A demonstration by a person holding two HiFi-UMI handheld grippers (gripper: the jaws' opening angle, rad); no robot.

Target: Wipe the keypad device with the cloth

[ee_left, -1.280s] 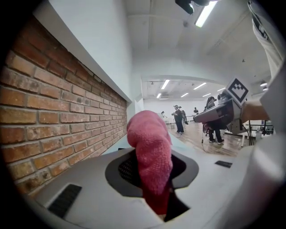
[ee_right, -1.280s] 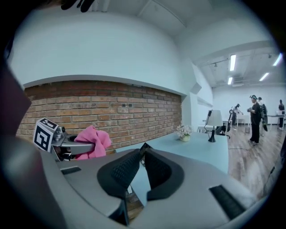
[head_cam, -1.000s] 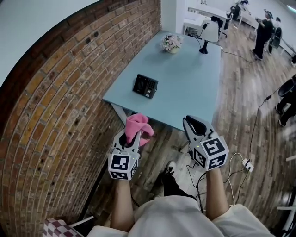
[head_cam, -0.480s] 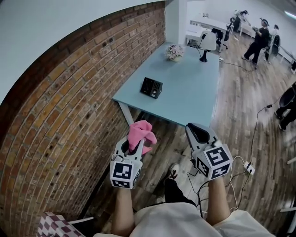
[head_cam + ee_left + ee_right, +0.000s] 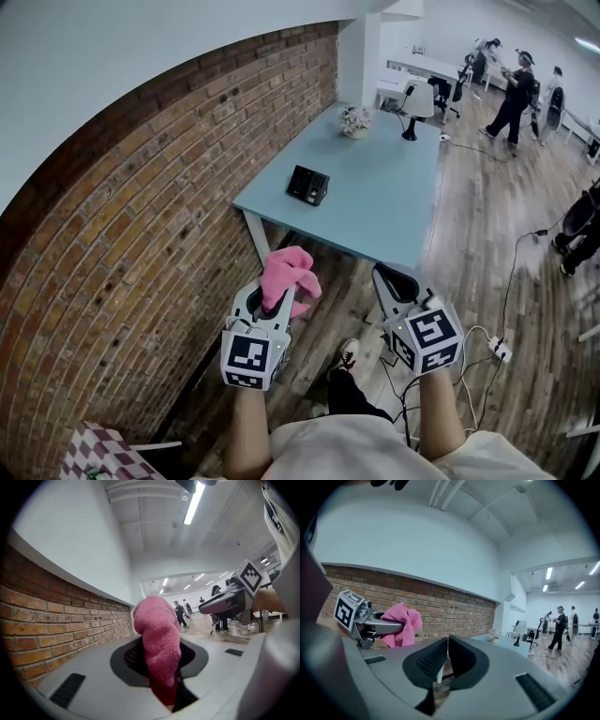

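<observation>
A black keypad device (image 5: pixel 308 185) sits on the light blue table (image 5: pixel 384 197), near its left edge. My left gripper (image 5: pixel 274 292) is held low, short of the table's near edge, shut on a bunched pink cloth (image 5: pixel 288 275) that sticks up out of its jaws. In the left gripper view the cloth (image 5: pixel 159 648) fills the gap between the jaws. My right gripper (image 5: pixel 396 279) is level with the left one, also short of the table, shut with nothing in it. The right gripper view shows its pads (image 5: pixel 440 656) pressed together and the cloth (image 5: pixel 401 624) off to the left.
A brick wall (image 5: pixel 141 216) runs along the table's left side. A small flower pot (image 5: pixel 354 120) and a black desk lamp (image 5: pixel 410 127) stand at the table's far end. Cables and a power strip (image 5: pixel 497 352) lie on the wooden floor at right. Several people stand far back.
The head view has pulled back and the table sits farther off in it. Both grippers have dropped slightly in the frame. The left stays shut on the cloth.
</observation>
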